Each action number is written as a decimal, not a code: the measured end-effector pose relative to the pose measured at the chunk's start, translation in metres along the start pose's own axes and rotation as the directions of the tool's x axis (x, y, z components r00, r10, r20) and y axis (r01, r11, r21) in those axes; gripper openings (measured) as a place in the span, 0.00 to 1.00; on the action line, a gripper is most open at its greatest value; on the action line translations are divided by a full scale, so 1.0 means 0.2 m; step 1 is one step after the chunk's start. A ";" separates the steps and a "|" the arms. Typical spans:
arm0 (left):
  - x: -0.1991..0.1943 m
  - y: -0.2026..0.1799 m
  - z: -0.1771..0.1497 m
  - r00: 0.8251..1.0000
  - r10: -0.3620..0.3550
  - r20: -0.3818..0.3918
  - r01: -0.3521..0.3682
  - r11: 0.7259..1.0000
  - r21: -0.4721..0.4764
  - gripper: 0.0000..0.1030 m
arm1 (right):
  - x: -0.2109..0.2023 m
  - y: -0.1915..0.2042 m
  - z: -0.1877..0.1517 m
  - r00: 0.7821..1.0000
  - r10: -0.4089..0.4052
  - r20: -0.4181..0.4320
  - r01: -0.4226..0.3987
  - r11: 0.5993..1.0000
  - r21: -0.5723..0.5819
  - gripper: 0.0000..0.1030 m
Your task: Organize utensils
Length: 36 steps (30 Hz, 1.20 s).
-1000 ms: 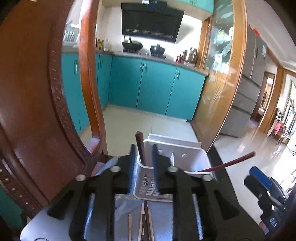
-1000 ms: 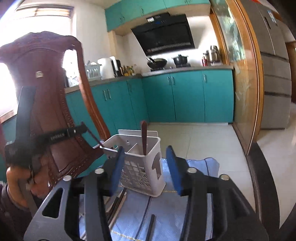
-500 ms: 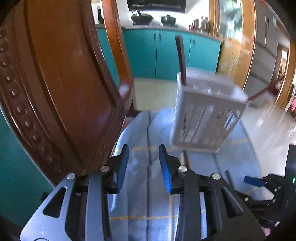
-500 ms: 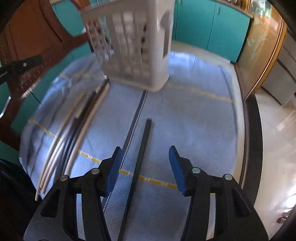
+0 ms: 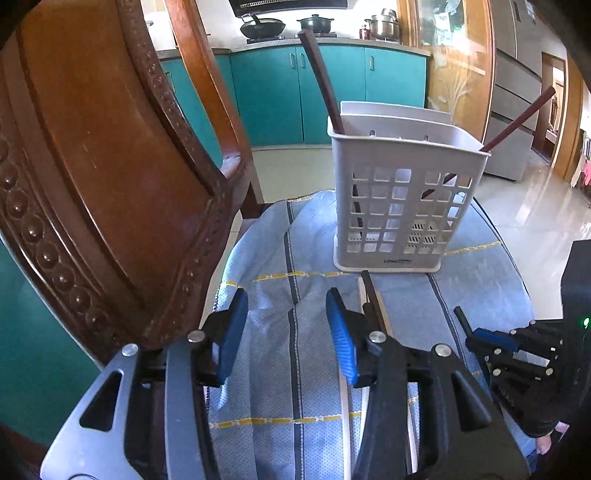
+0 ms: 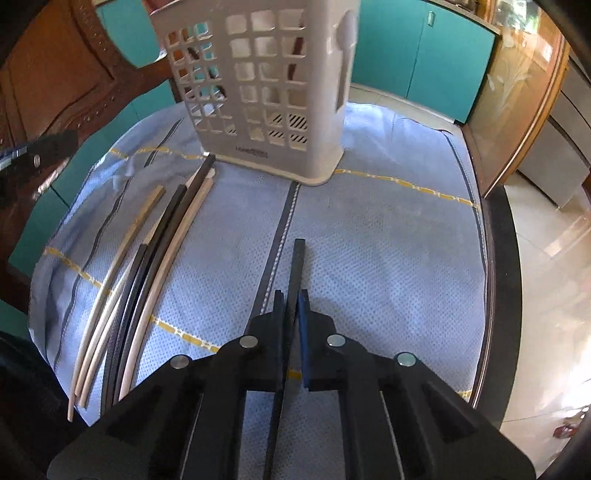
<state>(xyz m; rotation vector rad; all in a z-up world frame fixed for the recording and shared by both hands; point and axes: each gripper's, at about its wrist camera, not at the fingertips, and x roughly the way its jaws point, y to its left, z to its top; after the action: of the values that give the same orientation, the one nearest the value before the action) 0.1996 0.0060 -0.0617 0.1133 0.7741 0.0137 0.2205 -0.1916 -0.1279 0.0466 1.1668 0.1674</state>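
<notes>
Since half a second ago my right claw (image 6: pixel 291 306) has come together on the black chopstick (image 6: pixel 297 266) that was lying loose between its spread fingers; now I am pinching it at mid-length. My left claw (image 5: pixel 286 332) is hanging with its blue pads (image 5: pixel 341 341) apart, gripping nothing, and it has dropped a little lower over the cloth.

I am working over a round tabletop (image 6: pixel 498 258) with a dark rim, covered by a pale blue cloth (image 6: pixel 388 240) crossed by dark stripes and yellow dashed lines. A carved wooden chair (image 5: pixel 92 166) is standing close on my left. Teal cabinets (image 5: pixel 273 92) are running along the back, with pots (image 5: pixel 316 23) on the stove above them, and pale floor tiles are shining to the right.

The black chopstick is lying with its long axis along my right claw's fingers, its square end pointing ahead toward the white utensil basket (image 6: pixel 266 85), well short of it. The basket is standing upright on the cloth, with two dark red chopsticks (image 5: pixel 321 79) leaning out of it, one to the left and one to the right. Left of my right claw, a bundle of loose chopsticks (image 6: pixel 147 266), pale and black, is lying flat on the cloth, fanned slightly, the far ends nearly touching the basket's base.
</notes>
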 end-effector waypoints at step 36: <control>0.10 -0.05 -0.05 0.996 -0.023 -0.092 0.026 0.999 0.036 0.47 | -0.01 -0.08 0.02 1.000 -0.018 0.016 0.016 0.997 0.079 0.07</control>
<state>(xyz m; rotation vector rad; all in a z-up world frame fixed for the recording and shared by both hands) 0.2068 -0.0013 -0.0846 0.1396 0.8673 -0.0194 0.2244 -0.2082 -0.1269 0.1078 1.1562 0.1056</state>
